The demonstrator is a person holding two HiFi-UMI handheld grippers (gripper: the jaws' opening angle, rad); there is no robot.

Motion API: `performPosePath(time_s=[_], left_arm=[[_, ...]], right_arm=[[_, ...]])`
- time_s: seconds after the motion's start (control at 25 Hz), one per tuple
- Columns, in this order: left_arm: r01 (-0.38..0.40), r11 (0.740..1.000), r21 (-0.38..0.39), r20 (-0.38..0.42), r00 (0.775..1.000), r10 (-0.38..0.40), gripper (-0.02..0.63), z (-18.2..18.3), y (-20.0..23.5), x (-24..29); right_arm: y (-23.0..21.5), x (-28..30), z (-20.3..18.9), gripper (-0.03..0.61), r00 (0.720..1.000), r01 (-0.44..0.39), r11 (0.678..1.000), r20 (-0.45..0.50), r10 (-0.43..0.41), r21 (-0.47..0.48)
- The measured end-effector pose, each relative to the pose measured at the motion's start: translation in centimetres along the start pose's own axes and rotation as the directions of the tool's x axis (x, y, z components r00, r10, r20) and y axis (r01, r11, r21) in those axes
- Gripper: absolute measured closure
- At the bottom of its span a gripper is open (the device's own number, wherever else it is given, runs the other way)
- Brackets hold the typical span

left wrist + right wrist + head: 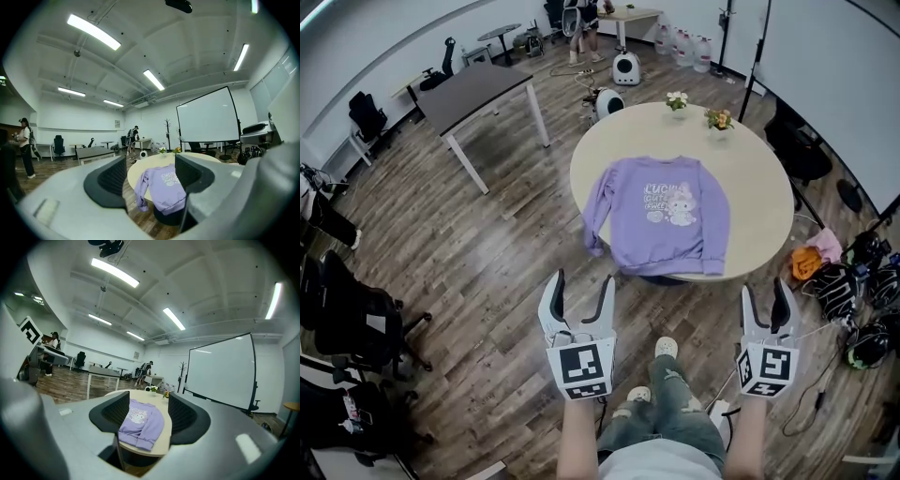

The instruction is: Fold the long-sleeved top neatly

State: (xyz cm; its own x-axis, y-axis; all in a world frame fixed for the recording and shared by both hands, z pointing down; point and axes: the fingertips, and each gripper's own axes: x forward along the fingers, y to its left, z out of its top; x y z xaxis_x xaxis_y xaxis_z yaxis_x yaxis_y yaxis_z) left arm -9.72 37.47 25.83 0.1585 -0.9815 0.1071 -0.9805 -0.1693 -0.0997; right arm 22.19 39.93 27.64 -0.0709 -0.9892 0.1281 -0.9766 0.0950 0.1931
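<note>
A lilac long-sleeved top point(666, 214) with a cartoon print lies flat, front up, on a round beige table point(759, 178). Its hem hangs a little over the near edge and one sleeve point(596, 211) drapes off the left side. My left gripper point(584, 289) is held open in the air in front of the table, well short of the top. Off to the right my right gripper point(769, 298) is open too and holds nothing. The top point(164, 186) appears between the left jaws from afar, and the top point(140, 422) likewise between the right jaws.
Two small flower pots point(677, 100) point(719, 119) stand at the table's far edge. A grey desk point(478, 89) is at the back left, office chairs point(347, 309) at the left, bags and cables point(848, 281) on the floor at the right. A person point(584, 19) stands far back.
</note>
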Motion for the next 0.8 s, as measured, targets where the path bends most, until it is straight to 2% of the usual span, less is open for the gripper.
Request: performPosePath(time_s=[0.32, 0.8], left_arm=[[-0.003, 1.0, 0.02, -0.034, 0.999, 0.003, 0.303, -0.9, -0.4, 3.6], [-0.035, 0.999, 0.029, -0.093, 0.995, 0.037, 0.303, -1.5, -1.4, 12.0]], right_arm=[[-0.2, 4.6, -1.3, 0.307, 0.999, -0.049, 0.999, -0.023, 0.049, 0.004], [-1.9, 14.1, -2.6, 0.307, 0.99, -0.133, 0.991, -0.05, 0.135, 0.029]])
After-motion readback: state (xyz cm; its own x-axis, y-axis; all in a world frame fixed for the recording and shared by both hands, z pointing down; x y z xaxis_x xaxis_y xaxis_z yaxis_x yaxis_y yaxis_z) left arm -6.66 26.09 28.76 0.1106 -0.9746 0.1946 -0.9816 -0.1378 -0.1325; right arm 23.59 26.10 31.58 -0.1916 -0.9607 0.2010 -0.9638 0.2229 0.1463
